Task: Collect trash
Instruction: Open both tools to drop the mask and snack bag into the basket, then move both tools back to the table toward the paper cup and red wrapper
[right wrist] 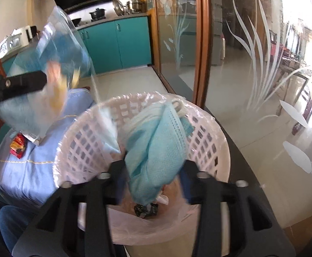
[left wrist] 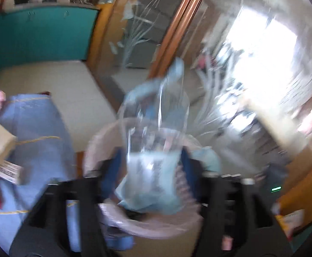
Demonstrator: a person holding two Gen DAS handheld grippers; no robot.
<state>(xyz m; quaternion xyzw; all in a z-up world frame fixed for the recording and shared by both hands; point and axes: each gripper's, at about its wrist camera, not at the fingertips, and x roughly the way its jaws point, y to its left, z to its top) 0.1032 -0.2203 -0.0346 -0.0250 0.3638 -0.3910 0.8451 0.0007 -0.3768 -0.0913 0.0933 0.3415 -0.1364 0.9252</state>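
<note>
while the left wrist view blurs, the left gripper [left wrist: 149,169] stands wide around a clear plastic bag [left wrist: 153,132] over the lined basket [left wrist: 96,150]. on the right wrist view, the right gripper [right wrist: 153,171] gapes, a blue face mask [right wrist: 156,145] loose between its fingers above the basket.

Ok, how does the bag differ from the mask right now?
The bag is clear plastic with pale blue inside; the mask is opaque teal. The bag reaches above the basket rim; the mask hangs folded, down inside it. The bag is blurred, the mask sharp. Shared: each lies between jaws, bag at the left gripper, mask at the right gripper.
</note>
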